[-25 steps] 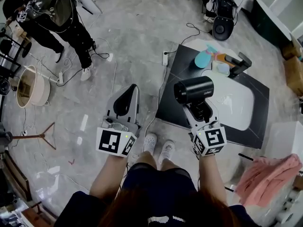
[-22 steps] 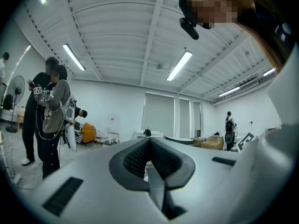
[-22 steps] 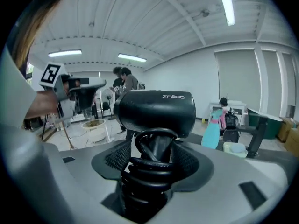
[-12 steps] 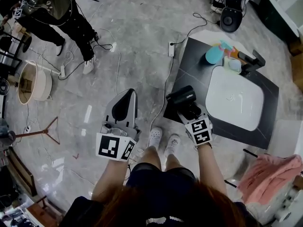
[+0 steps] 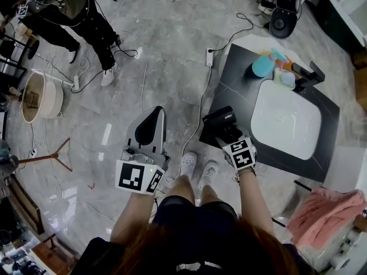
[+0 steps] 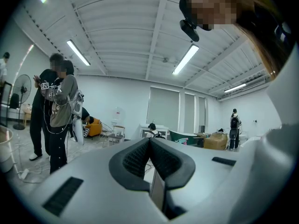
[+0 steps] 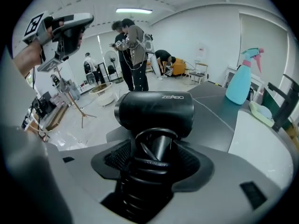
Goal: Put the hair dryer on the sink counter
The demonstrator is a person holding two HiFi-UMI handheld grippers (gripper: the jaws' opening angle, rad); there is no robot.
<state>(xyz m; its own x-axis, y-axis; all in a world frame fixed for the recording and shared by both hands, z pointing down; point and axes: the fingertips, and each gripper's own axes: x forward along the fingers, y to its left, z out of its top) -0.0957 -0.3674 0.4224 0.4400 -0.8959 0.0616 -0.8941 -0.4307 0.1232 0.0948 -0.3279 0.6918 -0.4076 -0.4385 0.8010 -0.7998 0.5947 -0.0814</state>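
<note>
Clamps the right tool (image 5: 228, 133) on the black hair dryer (image 5: 219, 119), squeezing the handle and what looks like the cord wound round it, barrel crosswise above the jaws. Holds it low over the near left corner of the dark counter (image 5: 235, 85), apparently not yet resting there. Carries the left tool (image 5: 152, 119) empty over the floor, well left of the counter, jaws pressed together on nothing.

Leaves, by the look of it, the last stretch undone: lowering the dryer onto bare counter and letting go. Offers room for that on the dark strip left of the white sink basin (image 5: 285, 119). Crowds the far end with a blue spray bottle (image 5: 262, 65), a black faucet (image 5: 307, 73) and a small pale dish (image 5: 284, 78) just beside the basin.

Calls for care at the counter's edge, so near the dryer, and with the cord bunched in the grip.

Elsewhere: a power strip (image 5: 209, 57) and cables on the marble floor beyond the counter, a person (image 5: 74, 16) standing far left, a pink towel (image 5: 324, 208) near right.
</note>
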